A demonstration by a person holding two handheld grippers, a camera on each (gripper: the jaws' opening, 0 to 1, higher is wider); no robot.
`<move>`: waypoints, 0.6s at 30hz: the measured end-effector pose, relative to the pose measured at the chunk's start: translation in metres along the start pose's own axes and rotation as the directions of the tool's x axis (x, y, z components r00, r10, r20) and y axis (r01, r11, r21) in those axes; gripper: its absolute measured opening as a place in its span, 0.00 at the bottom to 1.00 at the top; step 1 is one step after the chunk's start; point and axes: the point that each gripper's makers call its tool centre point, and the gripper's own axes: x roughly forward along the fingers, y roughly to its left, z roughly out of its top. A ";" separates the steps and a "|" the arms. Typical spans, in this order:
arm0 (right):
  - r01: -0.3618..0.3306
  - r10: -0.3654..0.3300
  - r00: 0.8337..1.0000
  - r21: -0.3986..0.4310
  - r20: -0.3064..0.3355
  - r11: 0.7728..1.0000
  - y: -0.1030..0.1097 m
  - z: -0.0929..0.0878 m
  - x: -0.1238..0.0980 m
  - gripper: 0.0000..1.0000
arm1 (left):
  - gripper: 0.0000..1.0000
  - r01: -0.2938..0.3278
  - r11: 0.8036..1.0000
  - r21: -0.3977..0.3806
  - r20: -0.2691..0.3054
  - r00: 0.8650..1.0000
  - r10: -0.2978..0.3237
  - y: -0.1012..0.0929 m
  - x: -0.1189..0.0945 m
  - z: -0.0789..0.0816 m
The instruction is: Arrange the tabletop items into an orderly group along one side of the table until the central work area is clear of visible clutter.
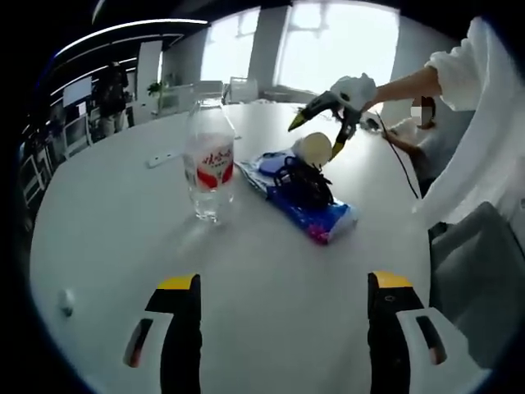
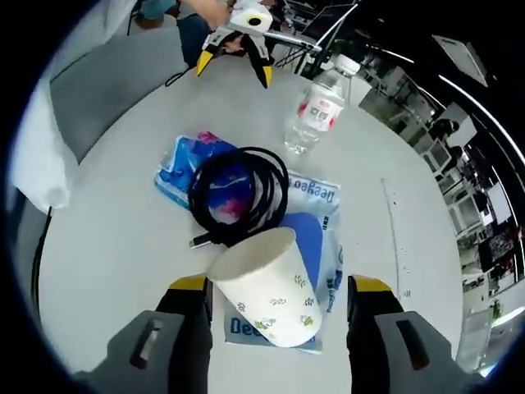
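A clear water bottle (image 1: 209, 168) (image 2: 316, 111) with a red label stands upright on the round white table (image 1: 123, 230) (image 2: 123, 213). Beside it lies a blue plastic package (image 1: 316, 217) (image 2: 176, 172) with a coiled black cable (image 1: 308, 182) (image 2: 238, 197) on top. A white paper cup (image 1: 312, 148) (image 2: 267, 300) tilts over the package between the wide-set jaws of my right gripper (image 2: 279, 284) (image 1: 318, 138); a gap shows on one side. My left gripper (image 1: 284, 282) (image 2: 234, 70) stands open over bare table, short of the bottle.
A flat white strip (image 1: 162, 158) (image 2: 394, 238) lies past the bottle. A small white object (image 1: 66, 300) sits near the table edge. A person's white sleeve (image 1: 484, 123) and a grey chair (image 1: 480, 271) are at the table's side. Desks stand behind.
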 end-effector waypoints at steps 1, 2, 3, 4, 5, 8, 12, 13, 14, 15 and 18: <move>-0.001 0.001 1.000 0.001 0.001 1.000 0.000 0.000 0.001 0.63 | 0.80 -0.002 1.000 -0.001 0.001 1.000 0.002 0.001 0.000 0.000; -0.005 0.005 1.000 -0.004 0.000 1.000 0.000 0.000 0.002 0.62 | 0.80 -0.004 1.000 -0.003 0.004 1.000 0.004 0.002 -0.001 0.000; -0.008 0.008 1.000 -0.009 0.000 1.000 0.000 0.001 0.002 0.60 | 0.80 -0.004 1.000 -0.005 0.004 1.000 0.004 0.002 -0.001 0.000; -0.023 0.023 1.000 -0.016 0.003 1.000 0.002 0.001 0.003 0.58 | 0.80 -0.004 1.000 -0.009 0.006 1.000 0.004 0.002 -0.002 0.000; -0.035 0.035 0.999 -0.020 0.001 0.999 0.004 0.001 0.004 0.55 | 0.80 -0.004 1.000 -0.011 0.006 1.000 0.004 0.002 -0.002 0.000; -0.052 0.051 0.999 -0.033 -0.010 0.998 0.008 -0.001 0.008 0.53 | 0.80 -0.006 1.000 -0.017 0.004 1.000 0.006 0.002 -0.002 -0.002; -0.050 0.049 0.998 -0.040 -0.031 0.998 0.010 -0.007 0.009 0.44 | 0.80 -0.005 1.000 -0.021 0.005 1.000 0.005 0.001 -0.002 -0.003; -0.046 0.045 0.998 -0.035 -0.031 0.998 0.010 -0.007 0.009 0.43 | 0.80 -0.004 1.000 -0.024 0.005 1.000 0.004 0.000 -0.002 -0.003; -0.041 0.040 0.999 -0.022 -0.030 0.999 0.009 -0.007 0.008 0.42 | 0.80 -0.004 1.000 -0.025 0.005 1.000 0.004 0.000 -0.002 -0.004; -0.036 0.036 0.999 -0.019 -0.029 0.999 0.008 -0.006 0.008 0.41 | 0.80 -0.004 1.000 -0.024 0.005 1.000 0.004 0.000 -0.002 -0.004; -0.007 0.007 1.000 0.015 -0.024 1.000 0.005 -0.008 0.006 0.39 | 0.80 -0.003 1.000 -0.027 0.004 1.000 0.003 0.000 -0.001 -0.004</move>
